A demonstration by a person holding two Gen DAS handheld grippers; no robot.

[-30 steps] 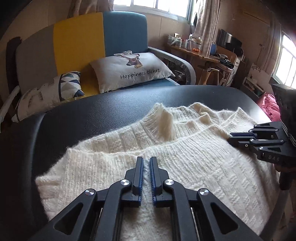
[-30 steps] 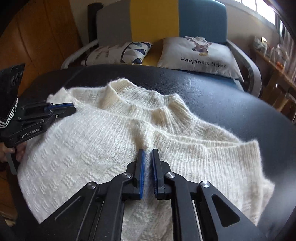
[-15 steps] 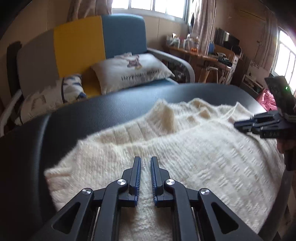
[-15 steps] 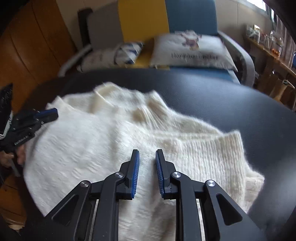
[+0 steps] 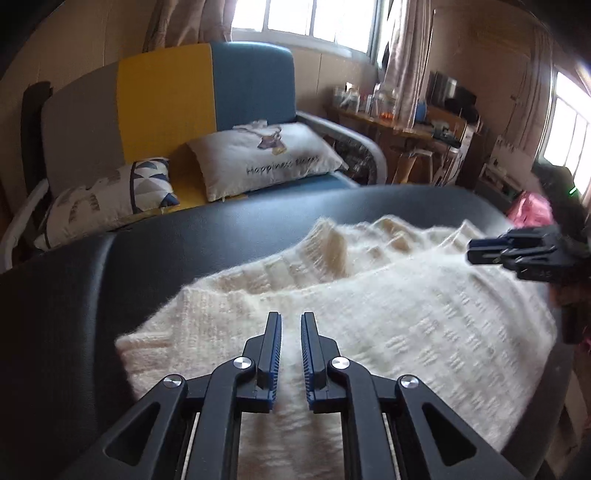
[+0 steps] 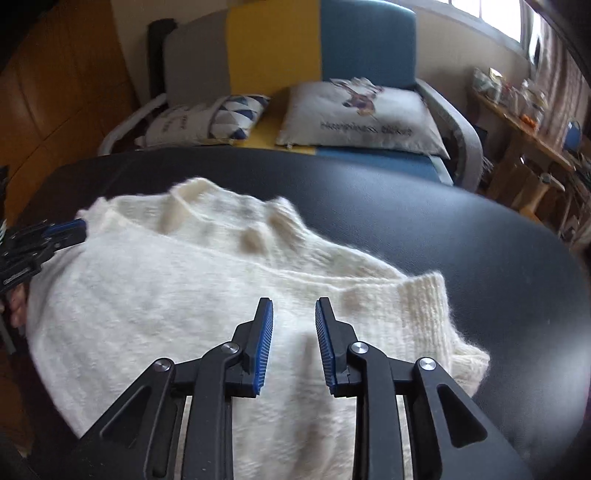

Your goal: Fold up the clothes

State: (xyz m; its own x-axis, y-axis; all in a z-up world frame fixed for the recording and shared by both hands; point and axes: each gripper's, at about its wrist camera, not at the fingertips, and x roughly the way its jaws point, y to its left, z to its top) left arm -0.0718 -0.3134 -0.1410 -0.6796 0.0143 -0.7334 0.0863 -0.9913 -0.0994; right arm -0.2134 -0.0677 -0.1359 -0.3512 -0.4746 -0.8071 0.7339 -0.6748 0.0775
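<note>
Cream sweater [image 5: 369,317] lying partly folded on black table [image 5: 192,251]. Left gripper [image 5: 291,354] nearly closed, gripping nothing; right gripper [image 6: 294,341] jaws just opening, nothing pinched. Risk — fuzzy knit snagging on pads, dragging fold loose.

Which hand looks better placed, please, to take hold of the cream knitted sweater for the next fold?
Probably the right: the right gripper has just been opening, nothing between its fingers, above the cream knitted sweater. The left gripper is nearly shut.

A grey, yellow and blue sofa [image 5: 192,110] with two cushions [image 5: 266,158] stands under bright windows [image 5: 299,18].
</note>
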